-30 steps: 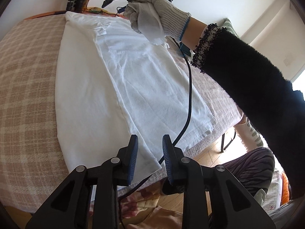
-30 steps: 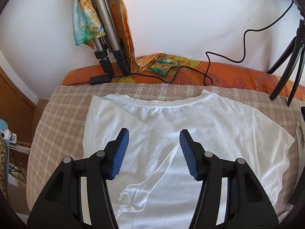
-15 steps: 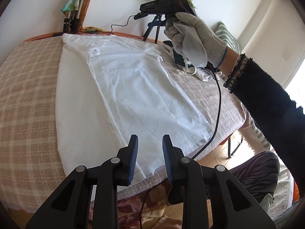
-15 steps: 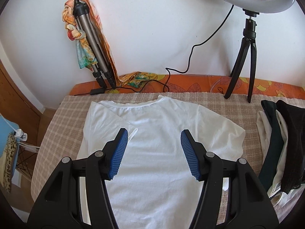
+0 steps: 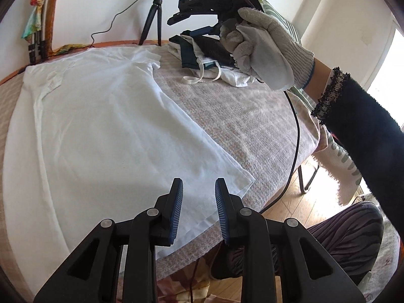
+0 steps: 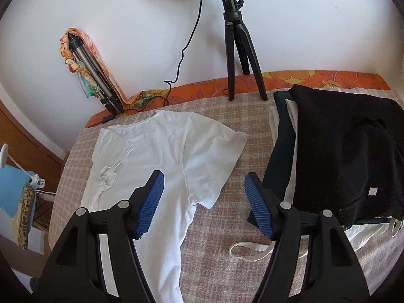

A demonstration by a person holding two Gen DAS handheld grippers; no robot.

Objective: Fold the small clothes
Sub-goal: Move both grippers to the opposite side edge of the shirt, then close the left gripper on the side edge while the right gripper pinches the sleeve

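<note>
A white T-shirt (image 5: 106, 131) lies flat on the checked table cover, its left sleeve folded in over the body; it also shows in the right wrist view (image 6: 171, 156). My left gripper (image 5: 197, 209) is open and empty, hovering over the shirt's near hem corner. My right gripper (image 6: 203, 202) is open and empty, held above the shirt's right sleeve (image 6: 227, 146) and the bare cover beside it. In the left wrist view the right gripper's body (image 5: 214, 2) is held up high in a gloved hand (image 5: 265, 48).
A pile of dark and white clothes (image 6: 341, 156) lies at the right, with a white drawstring (image 6: 250, 252) loose in front. A ring-light tripod (image 6: 240, 50) and a folded tripod (image 6: 96, 75) stand at the back wall. A black cable (image 5: 295, 139) hangs over the table's right edge.
The right gripper has lifted and swung right, from over the shirt's chest to over its right sleeve and the clothes pile. The left gripper stays near the hem.
</note>
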